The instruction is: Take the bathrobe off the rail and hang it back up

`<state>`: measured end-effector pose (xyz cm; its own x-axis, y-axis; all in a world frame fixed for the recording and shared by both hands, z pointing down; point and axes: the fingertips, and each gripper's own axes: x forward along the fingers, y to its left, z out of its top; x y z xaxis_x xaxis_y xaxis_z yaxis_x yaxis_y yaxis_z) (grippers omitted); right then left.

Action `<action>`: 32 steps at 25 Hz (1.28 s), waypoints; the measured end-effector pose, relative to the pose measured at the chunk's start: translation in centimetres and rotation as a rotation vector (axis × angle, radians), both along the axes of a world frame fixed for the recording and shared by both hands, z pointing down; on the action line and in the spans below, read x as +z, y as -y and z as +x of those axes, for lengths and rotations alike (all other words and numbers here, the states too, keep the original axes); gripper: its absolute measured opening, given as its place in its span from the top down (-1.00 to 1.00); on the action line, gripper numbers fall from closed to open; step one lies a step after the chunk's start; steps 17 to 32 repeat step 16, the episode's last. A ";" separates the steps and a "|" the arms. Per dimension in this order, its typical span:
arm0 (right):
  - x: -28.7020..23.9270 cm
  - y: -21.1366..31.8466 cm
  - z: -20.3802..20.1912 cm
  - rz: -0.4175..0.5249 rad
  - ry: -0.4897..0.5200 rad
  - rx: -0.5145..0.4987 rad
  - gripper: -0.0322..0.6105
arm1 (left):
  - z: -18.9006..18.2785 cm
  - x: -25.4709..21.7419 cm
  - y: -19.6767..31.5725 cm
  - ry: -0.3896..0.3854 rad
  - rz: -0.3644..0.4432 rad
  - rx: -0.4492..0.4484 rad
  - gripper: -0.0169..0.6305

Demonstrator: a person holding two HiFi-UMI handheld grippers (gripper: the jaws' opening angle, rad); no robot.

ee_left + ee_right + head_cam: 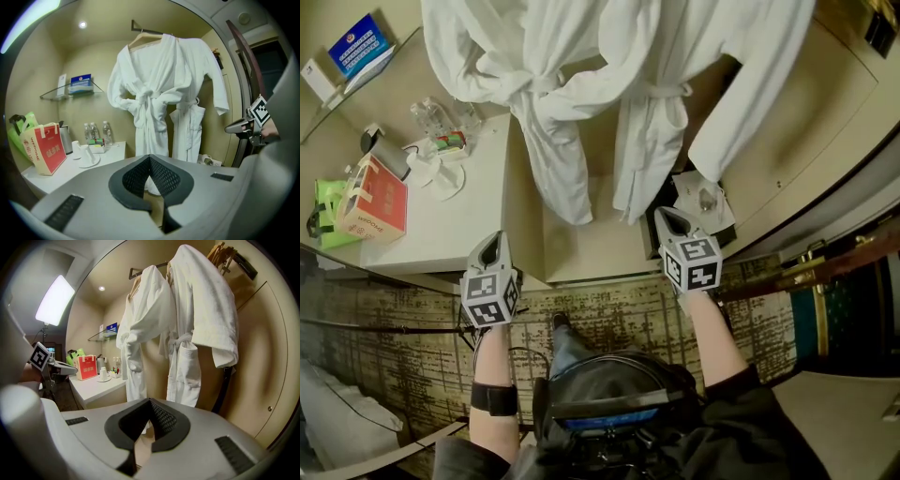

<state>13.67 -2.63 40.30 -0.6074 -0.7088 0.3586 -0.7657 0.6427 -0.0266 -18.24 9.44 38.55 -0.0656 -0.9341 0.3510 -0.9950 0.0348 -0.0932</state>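
Two white bathrobes are seen hanging side by side from the rail (140,30) at the far wall. The left bathrobe (534,84) is hung on a wooden hanger (143,41) and tied at the waist. The right bathrobe (670,84) is hung just beside it, with one sleeve draped out to the right. The left gripper (493,244) is held low and near, its jaws pressed together with nothing between them. The right gripper (671,219) is held the same way, closed and empty, well short of the robes. Neither robe is touched. On the left, a white counter (478,178) is set with a red paper bag (377,202), water bottles (96,132) and cups (82,151).
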 end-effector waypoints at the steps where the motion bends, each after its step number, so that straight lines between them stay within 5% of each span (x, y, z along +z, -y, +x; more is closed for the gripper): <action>1: -0.1 0.2 0.1 -0.001 -0.003 -0.006 0.85 | 0.3 -0.3 0.0 0.003 0.001 -0.004 0.94; 32: 1.2 2.7 -1.3 -0.008 -0.005 -0.064 0.85 | 0.3 -1.1 0.9 0.039 0.008 -0.034 0.94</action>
